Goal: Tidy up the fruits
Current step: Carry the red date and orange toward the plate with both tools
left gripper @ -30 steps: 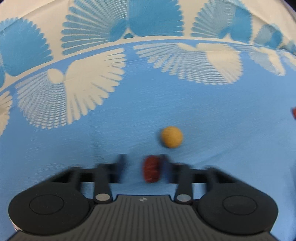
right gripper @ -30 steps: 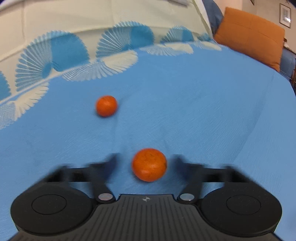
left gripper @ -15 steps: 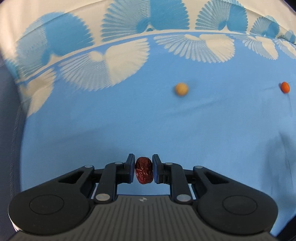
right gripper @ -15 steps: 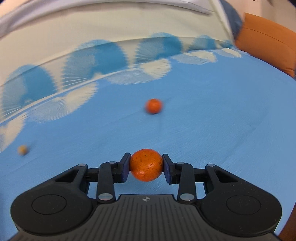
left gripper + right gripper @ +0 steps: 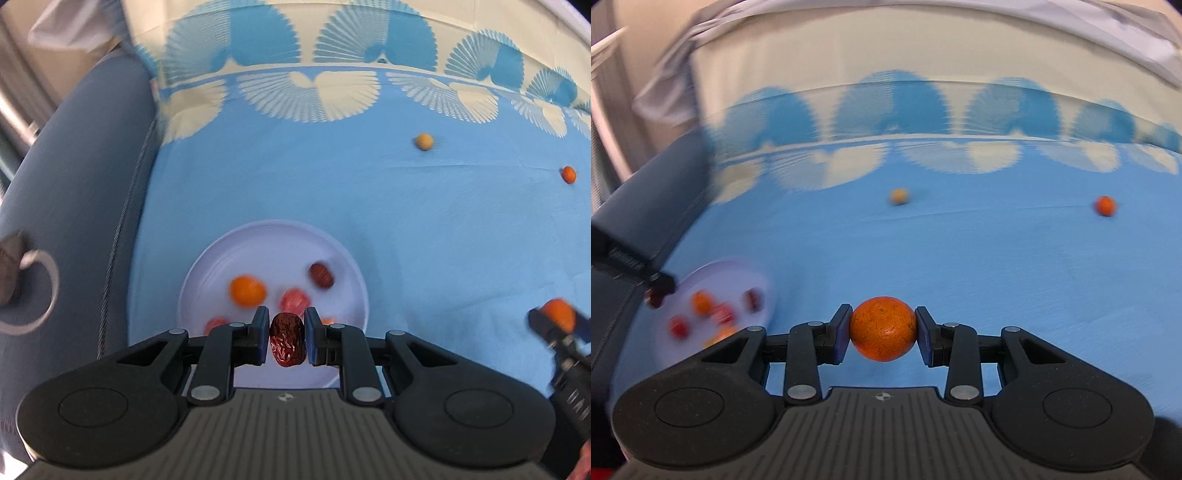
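My left gripper (image 5: 287, 341) is shut on a wrinkled dark red date (image 5: 288, 344) and hangs above the near rim of a white plate (image 5: 258, 243). On the plate lie an orange fruit (image 5: 247, 291), another date (image 5: 321, 275) and several red pieces. My right gripper (image 5: 882, 329) is shut on a round orange (image 5: 882, 328), off to the right of the plate (image 5: 738, 271); it also shows at the right edge of the left wrist view as the right gripper (image 5: 554, 323). A tan round fruit (image 5: 424, 141) and a small orange fruit (image 5: 569, 174) lie far off on the blue cloth.
The blue cloth (image 5: 406, 229) with cream fan patterns covers the surface. A grey-blue cushioned edge (image 5: 74, 184) borders it on the left. The left gripper (image 5: 653, 291) shows blurred at the plate's left in the right wrist view.
Both grippers closed on their fruits, lifted them off the cloth and carried them toward the left. The white plate with fruit has come into both views.
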The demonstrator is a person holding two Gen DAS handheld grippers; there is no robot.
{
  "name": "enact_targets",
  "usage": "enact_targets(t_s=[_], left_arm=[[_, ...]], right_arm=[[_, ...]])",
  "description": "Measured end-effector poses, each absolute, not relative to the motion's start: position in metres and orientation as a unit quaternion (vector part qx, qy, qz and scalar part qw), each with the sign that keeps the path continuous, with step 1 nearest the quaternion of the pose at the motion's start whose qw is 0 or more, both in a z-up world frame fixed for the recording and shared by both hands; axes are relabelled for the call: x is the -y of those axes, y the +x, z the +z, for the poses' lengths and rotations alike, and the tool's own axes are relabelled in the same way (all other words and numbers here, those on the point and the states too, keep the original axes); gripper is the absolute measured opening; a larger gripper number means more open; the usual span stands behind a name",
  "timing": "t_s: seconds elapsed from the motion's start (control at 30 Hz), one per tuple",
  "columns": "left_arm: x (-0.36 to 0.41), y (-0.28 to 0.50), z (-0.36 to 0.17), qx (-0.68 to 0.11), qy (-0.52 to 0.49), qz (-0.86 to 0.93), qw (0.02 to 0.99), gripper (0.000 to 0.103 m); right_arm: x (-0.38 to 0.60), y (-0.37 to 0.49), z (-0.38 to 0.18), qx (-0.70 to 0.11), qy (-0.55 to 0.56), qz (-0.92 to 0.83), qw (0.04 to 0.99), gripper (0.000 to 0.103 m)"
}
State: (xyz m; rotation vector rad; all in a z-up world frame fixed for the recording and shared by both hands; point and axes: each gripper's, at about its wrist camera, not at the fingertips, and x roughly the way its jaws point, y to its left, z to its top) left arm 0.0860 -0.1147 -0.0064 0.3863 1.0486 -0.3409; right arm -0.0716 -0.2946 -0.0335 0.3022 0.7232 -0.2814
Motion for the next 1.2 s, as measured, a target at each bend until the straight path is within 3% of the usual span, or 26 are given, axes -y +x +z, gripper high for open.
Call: enact_targets(t_s=[0.47,1.2], left_arm=[[0.029,0.044,0.008,-0.505,0.124,-0.121,0.846,0.022],[0.001,0.034,0.008,-0.506,0.096,-0.115,0.85,0.022]], right_arm=[[0.195,-0.092,-0.011,-0.368,0.091,-0.031,0.925,0.038],[0.174,-0.094,0.0,-0.367,0.056,-0.02,0.928,0.038]])
